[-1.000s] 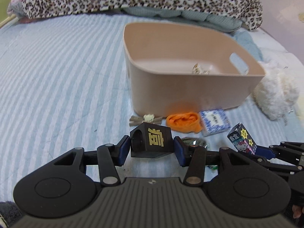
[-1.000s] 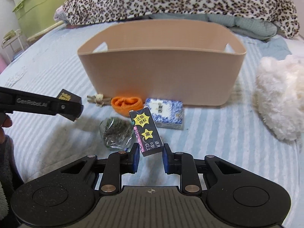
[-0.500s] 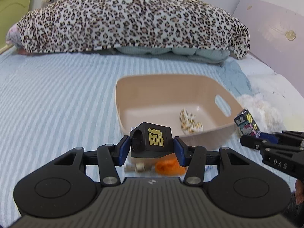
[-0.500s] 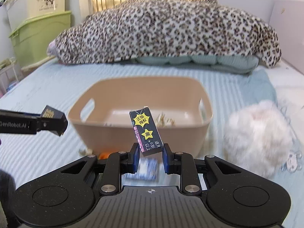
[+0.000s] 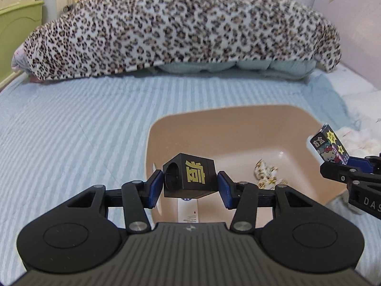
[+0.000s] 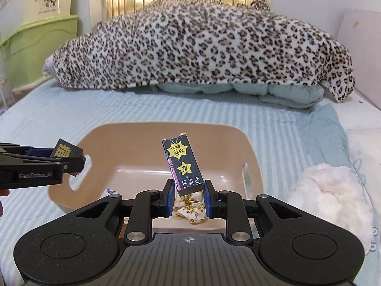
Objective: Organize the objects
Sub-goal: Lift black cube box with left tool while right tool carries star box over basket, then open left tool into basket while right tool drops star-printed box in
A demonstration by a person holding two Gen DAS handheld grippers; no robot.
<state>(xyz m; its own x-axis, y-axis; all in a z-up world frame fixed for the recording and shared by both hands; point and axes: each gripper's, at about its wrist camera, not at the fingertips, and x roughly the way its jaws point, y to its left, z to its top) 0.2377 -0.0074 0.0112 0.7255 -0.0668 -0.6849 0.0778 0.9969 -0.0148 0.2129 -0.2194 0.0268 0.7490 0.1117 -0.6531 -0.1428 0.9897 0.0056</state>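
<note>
My left gripper (image 5: 189,187) is shut on a black cube (image 5: 189,178) with a gold character, held above the left end of the beige bin (image 5: 214,112). My right gripper (image 6: 187,199) is shut on a small dark carton (image 6: 183,165) with yellow stars, held above the bin (image 6: 166,126). The carton also shows at the right of the left wrist view (image 5: 329,144). The cube shows at the left of the right wrist view (image 6: 67,153). A leopard-print cloth scrap (image 6: 190,208) and a white card (image 5: 187,211) lie inside the bin.
The bin stands on a bed with a blue striped sheet (image 5: 71,131). A leopard-print blanket (image 5: 178,28) is heaped at the back. A white fluffy toy (image 6: 331,190) lies right of the bin. Green storage boxes (image 6: 35,45) stand beyond the bed at left.
Both grippers have risen from bed level and moved forward over the bin, each still holding its object. The items in front of the bin have dropped out of view.
</note>
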